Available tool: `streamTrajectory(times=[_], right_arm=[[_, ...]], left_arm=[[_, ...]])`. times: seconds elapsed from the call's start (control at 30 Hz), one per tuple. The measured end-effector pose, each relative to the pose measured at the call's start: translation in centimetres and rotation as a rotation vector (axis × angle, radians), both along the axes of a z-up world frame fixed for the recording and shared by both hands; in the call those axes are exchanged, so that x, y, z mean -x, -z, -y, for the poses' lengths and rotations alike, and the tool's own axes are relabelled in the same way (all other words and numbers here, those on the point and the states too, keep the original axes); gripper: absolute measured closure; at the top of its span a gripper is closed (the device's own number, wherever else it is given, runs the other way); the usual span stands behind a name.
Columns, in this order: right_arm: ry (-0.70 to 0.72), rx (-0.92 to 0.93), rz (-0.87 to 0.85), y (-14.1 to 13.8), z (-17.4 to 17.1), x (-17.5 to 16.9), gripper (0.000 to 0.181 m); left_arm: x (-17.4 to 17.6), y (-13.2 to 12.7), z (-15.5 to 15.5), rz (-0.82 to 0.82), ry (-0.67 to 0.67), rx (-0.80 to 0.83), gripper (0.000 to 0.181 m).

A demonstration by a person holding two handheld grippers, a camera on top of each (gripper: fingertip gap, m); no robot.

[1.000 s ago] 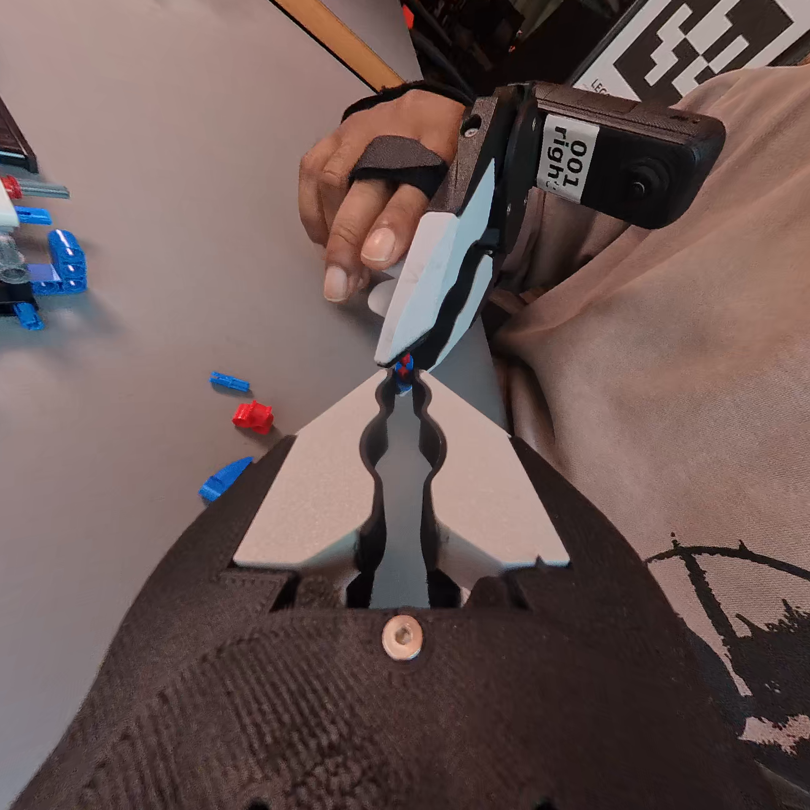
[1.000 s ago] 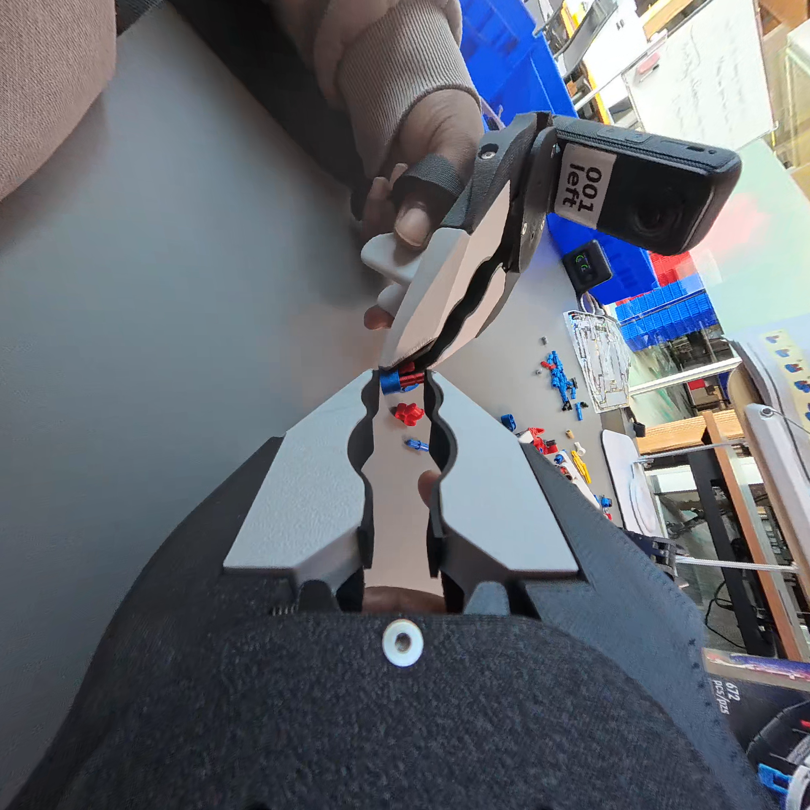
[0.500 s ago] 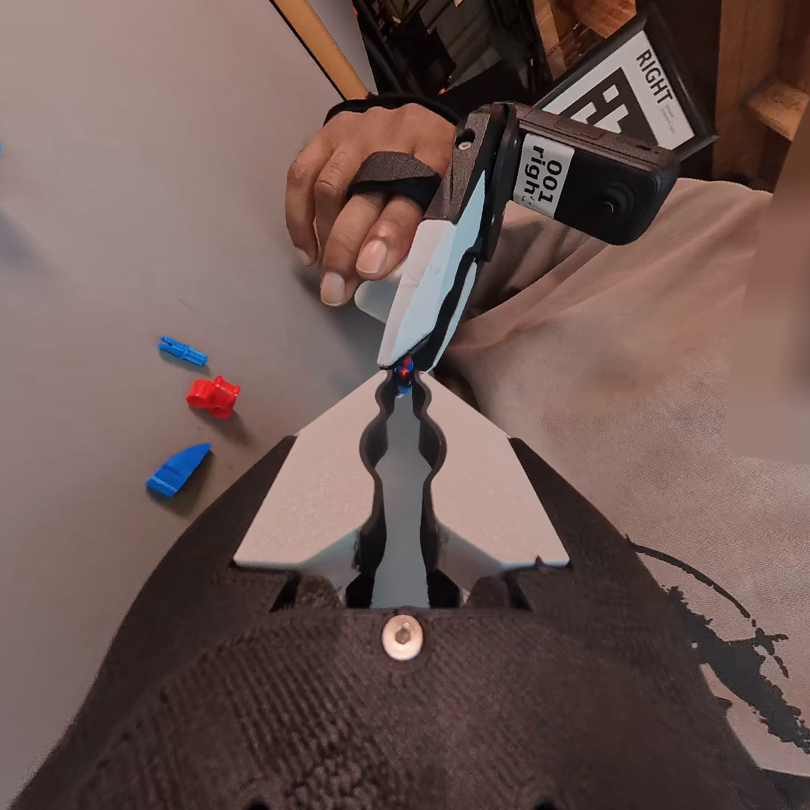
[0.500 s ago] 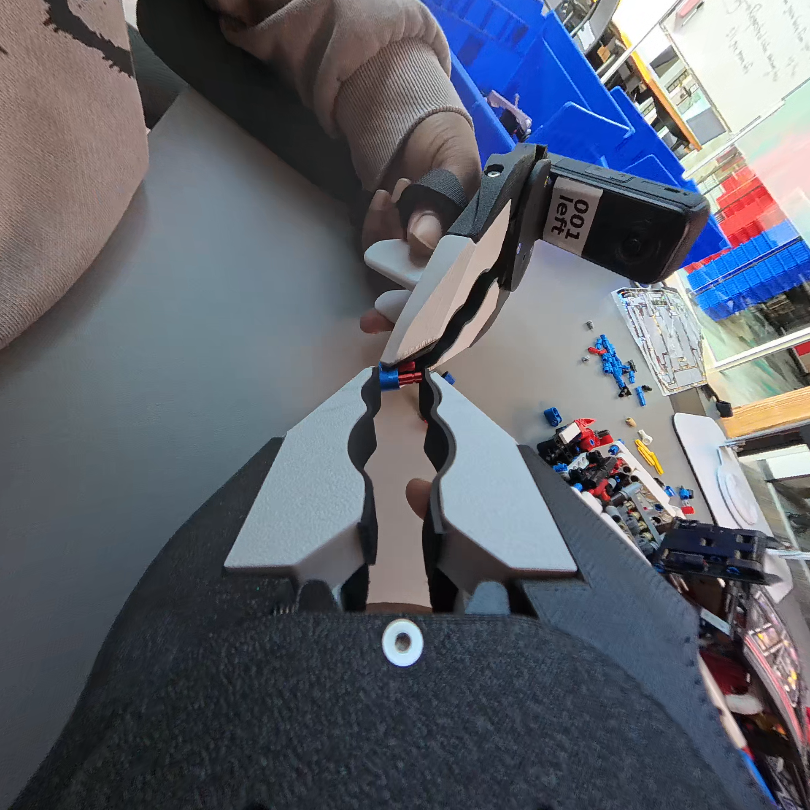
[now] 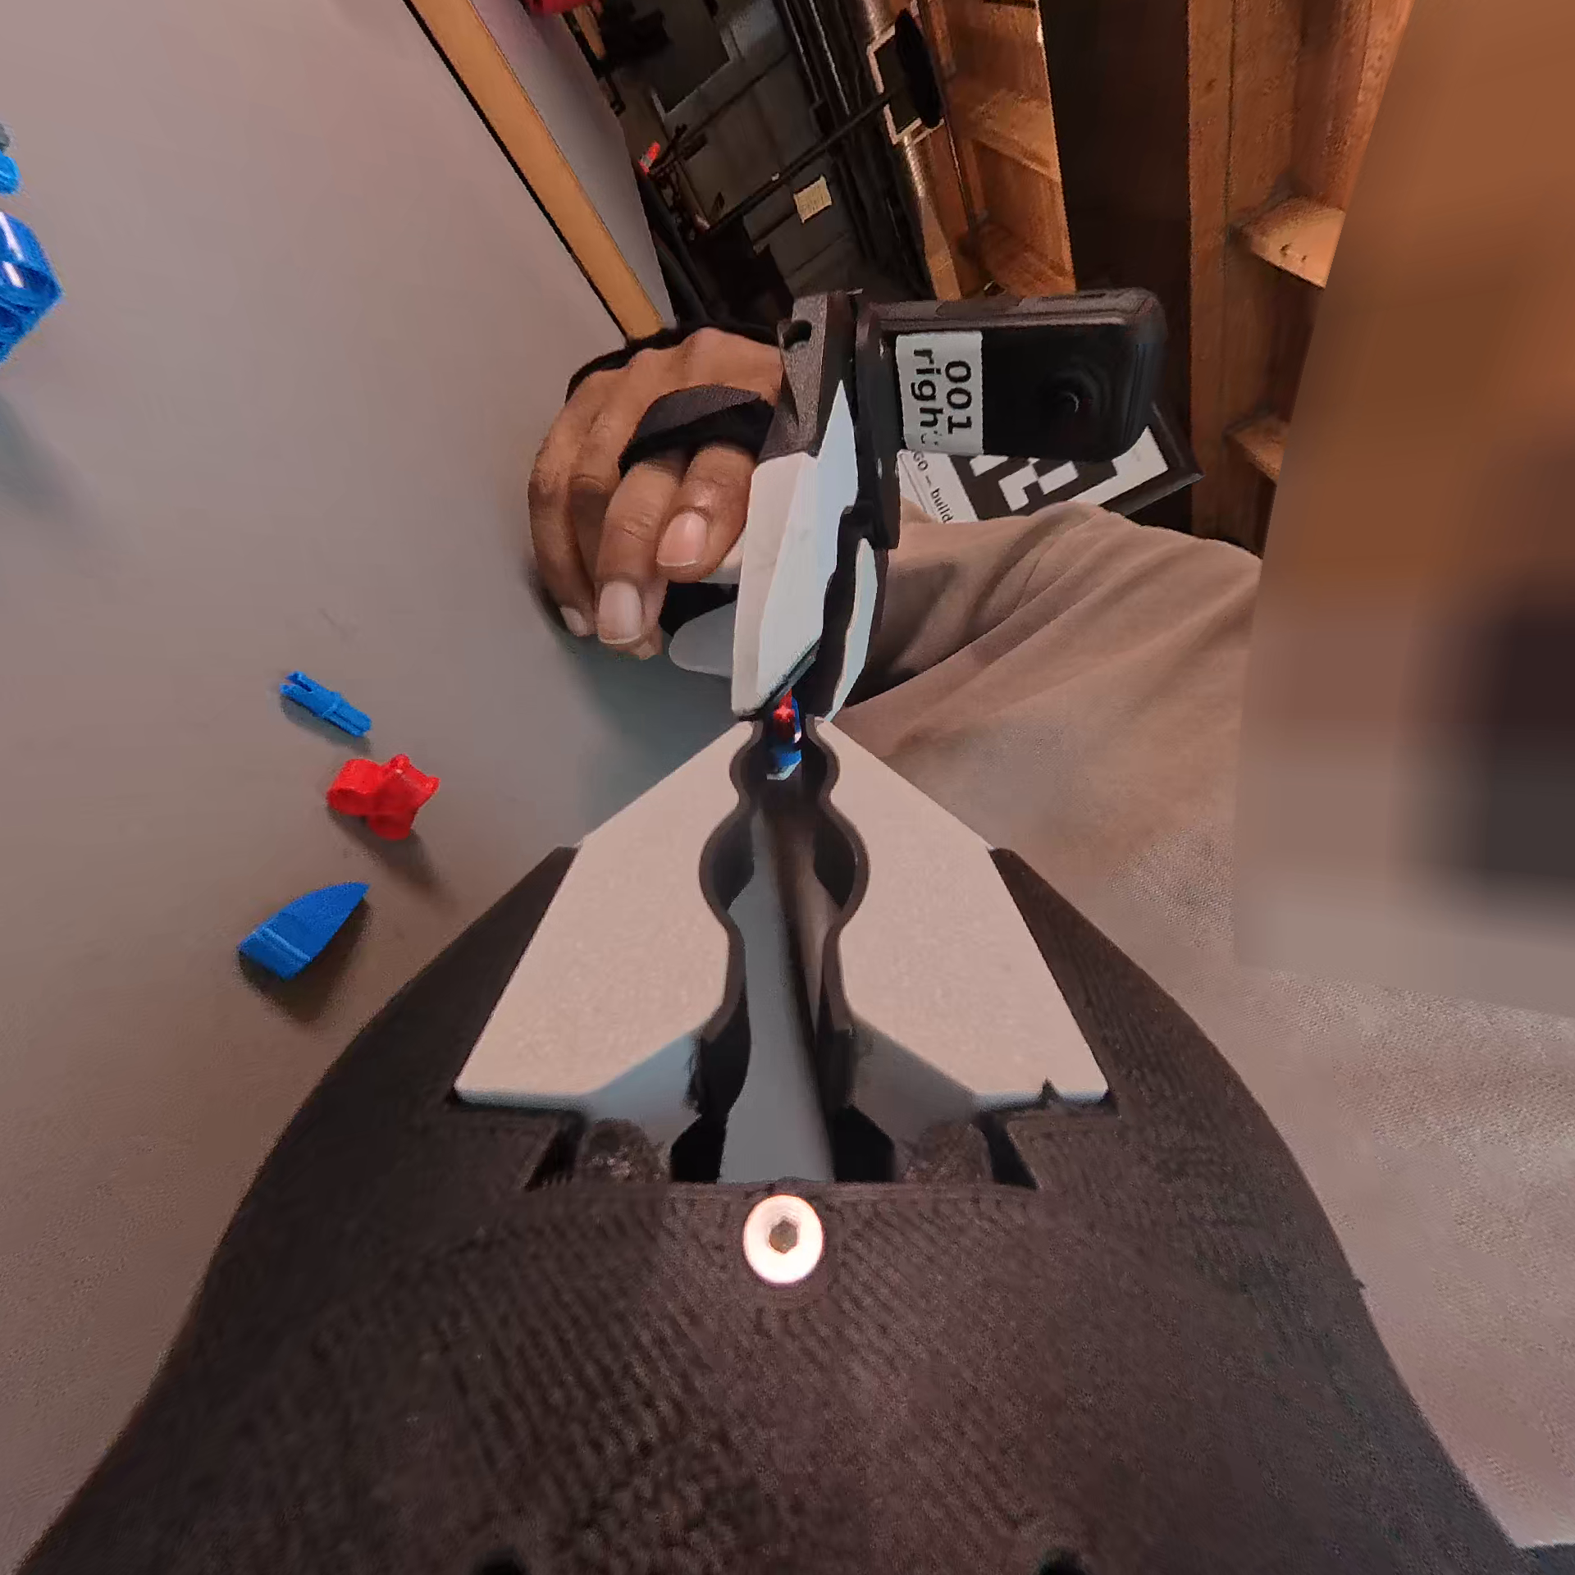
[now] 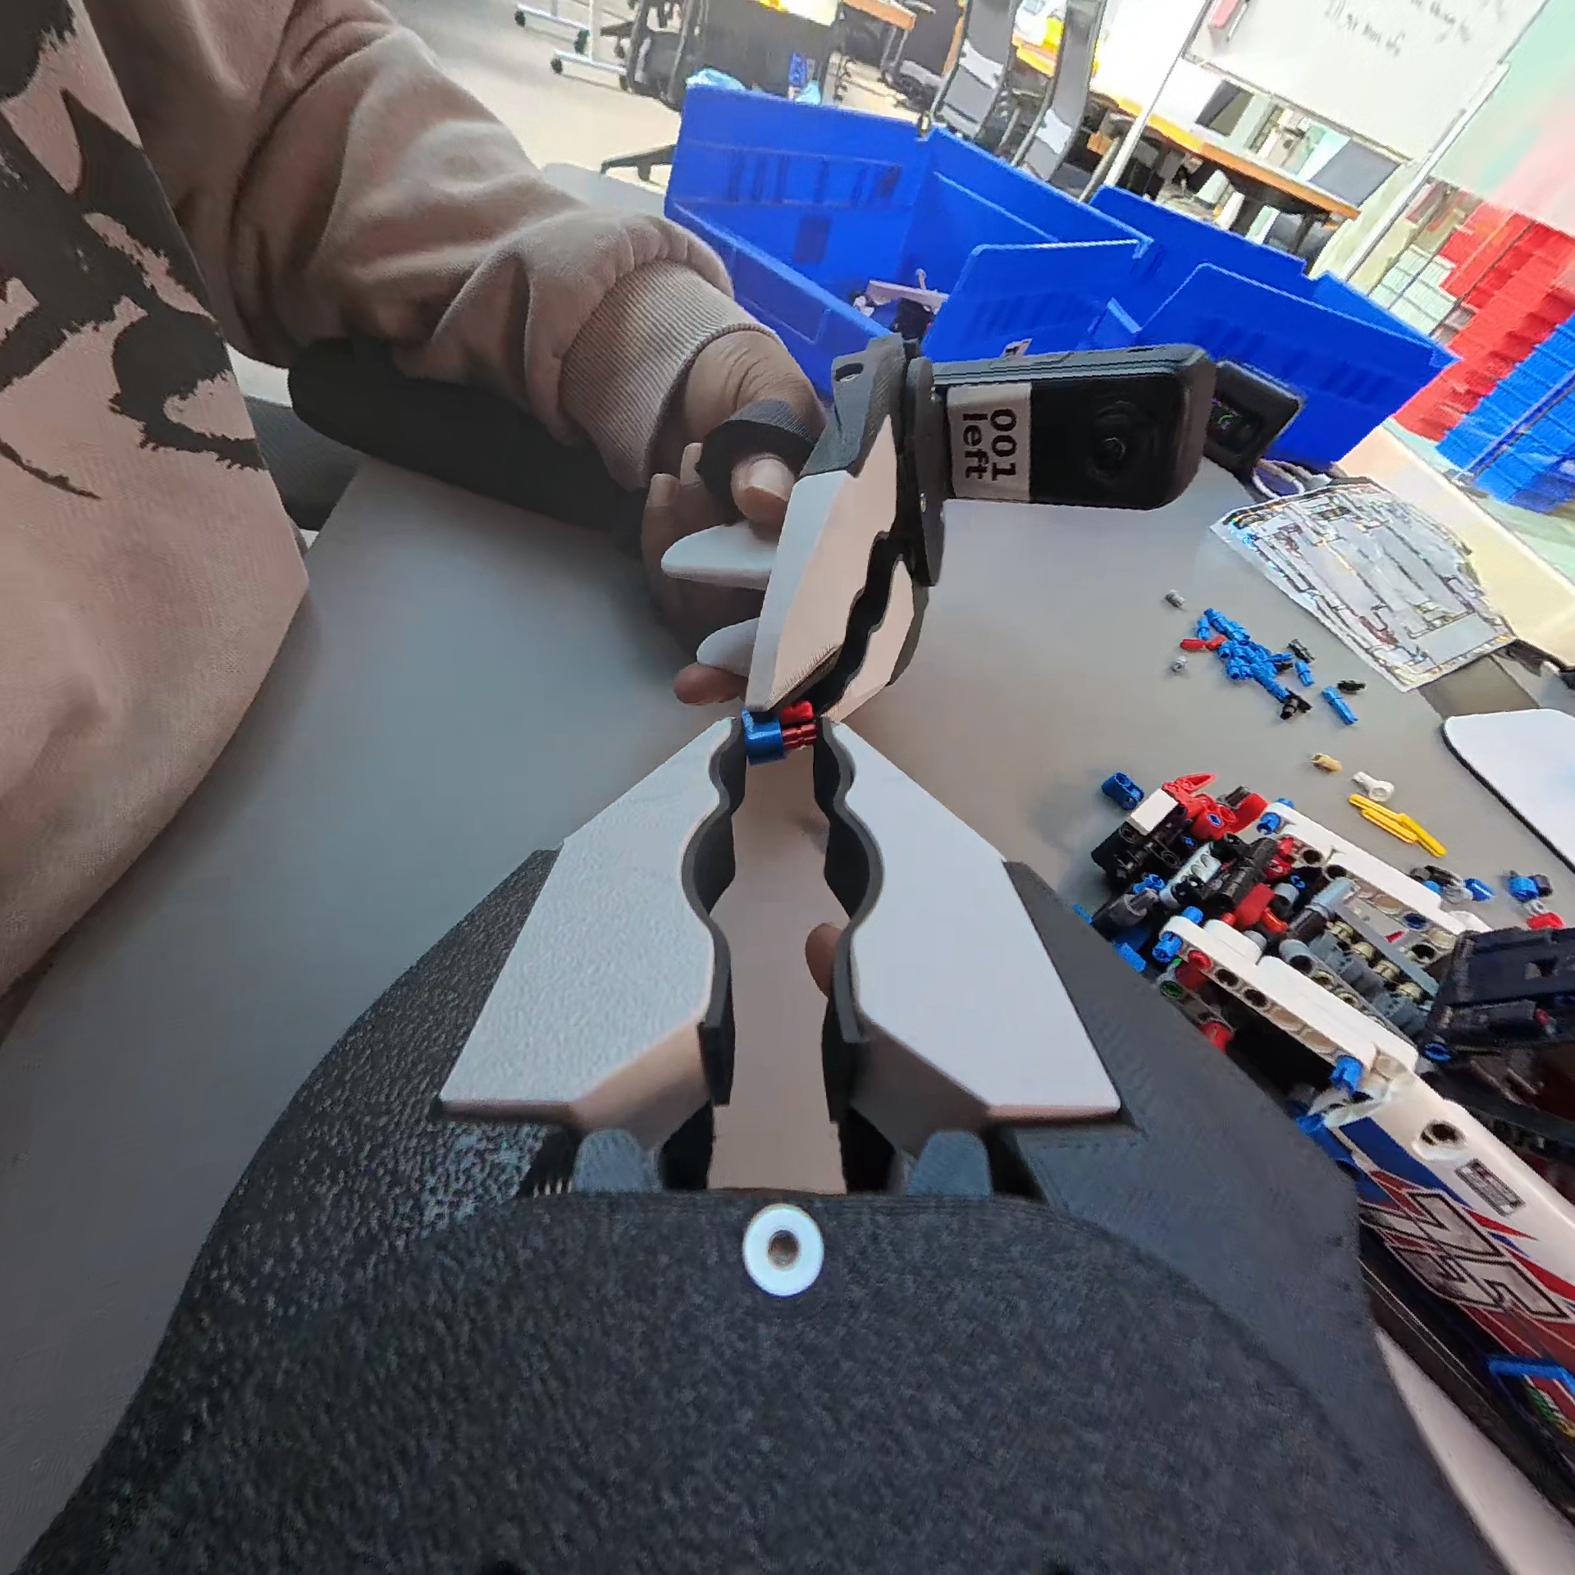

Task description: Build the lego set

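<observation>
A small blue-and-red lego piece (image 6: 777, 736) is pinched between both grippers, tip to tip, above the grey table (image 6: 477, 682). My right gripper (image 6: 780, 743) is shut on it across its ends, blue end left, red end right. My left gripper (image 6: 799, 709) comes down from above and is shut on the red part. In the left wrist view my left gripper (image 5: 781, 752) is shut on the piece (image 5: 782, 740), and the right gripper (image 5: 786, 706) meets it from above. Most of the piece is hidden by the fingertips.
A partly built white, red and black lego model (image 6: 1278, 946) lies at the right, with loose blue pins (image 6: 1253, 656), yellow parts (image 6: 1398, 822) and an instruction sheet (image 6: 1364, 579) behind. A blue pin (image 5: 325, 704), red piece (image 5: 383, 793) and blue wedge (image 5: 302, 929) lie left. Blue bins (image 6: 1023, 256) stand behind. The grippers are tip to tip, or close to it. From the right gripper's tips to the blue pin (image 5: 325, 704) is close to 8 cm.
Both grippers have swung and tilted together while staying shut on the piece. The right wrist view now shows the lego model; the loose parts have shifted in the left wrist view.
</observation>
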State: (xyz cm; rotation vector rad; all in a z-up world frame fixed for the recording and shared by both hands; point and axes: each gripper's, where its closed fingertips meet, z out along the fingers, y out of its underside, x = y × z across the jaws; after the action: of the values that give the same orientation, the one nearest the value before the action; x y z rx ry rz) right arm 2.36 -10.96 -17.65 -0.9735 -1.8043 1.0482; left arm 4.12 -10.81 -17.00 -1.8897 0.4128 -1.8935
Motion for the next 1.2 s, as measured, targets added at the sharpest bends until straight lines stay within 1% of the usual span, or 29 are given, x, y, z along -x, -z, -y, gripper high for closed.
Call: streamTrajectory(times=[0.1, 0.13, 0.17, 0.23, 0.37, 0.47, 0.6, 0.7, 1.07, 1.13, 1.2], right_arm=[[0.028, -0.041, -0.040, -0.2, -0.5, 0.3, 0.167], [0.021, -0.052, -0.055, -0.2, -0.4, 0.2, 0.162], [0.010, -0.060, -0.051, 0.0, -0.3, 0.1, 0.152], [0.006, -0.069, -0.043, 0.2, -0.3, 0.0, 0.143], [0.004, -0.076, -0.062, -0.2, -0.2, -0.1, 0.141], [0.005, -0.043, -0.065, -0.4, -0.3, -0.1, 0.140], [0.009, 0.058, -0.074, -1.0, -0.5, -0.1, 0.141], [0.019, 0.096, -0.086, -1.4, -0.8, 0.0, 0.144], [0.046, 0.011, -0.097, -1.1, -1.3, 0.9, 0.160], [0.038, -0.011, -0.102, -1.1, -1.2, 1.0, 0.166], [0.034, -0.025, -0.107, -1.1, -1.2, 1.0, 0.166]], left_arm=[[0.3, -0.2, -0.5, 0.028, -0.026, 0.029, 0.177], [0.4, -0.3, -0.6, 0.043, -0.032, 0.037, 0.177], [0.5, -0.5, -0.7, 0.059, -0.039, 0.045, 0.177], [0.8, -0.7, -0.8, 0.074, -0.048, 0.049, 0.177], [0.8, -0.9, -0.7, 0.080, -0.051, 0.050, 0.177], [1.0, -1.0, -1.0, 0.100, -0.062, 0.066, 0.177], [1.2, -1.2, -1.3, 0.121, -0.078, 0.084, 0.177], [1.2, -1.3, -1.4, 0.131, -0.086, 0.091, 0.177], [0.9, -1.2, -1.3, 0.136, -0.075, 0.109, 0.177], [0.8, -1.2, -1.3, 0.135, -0.069, 0.109, 0.177], [0.7, -1.1, -1.2, 0.133, -0.068, 0.109, 0.177]])
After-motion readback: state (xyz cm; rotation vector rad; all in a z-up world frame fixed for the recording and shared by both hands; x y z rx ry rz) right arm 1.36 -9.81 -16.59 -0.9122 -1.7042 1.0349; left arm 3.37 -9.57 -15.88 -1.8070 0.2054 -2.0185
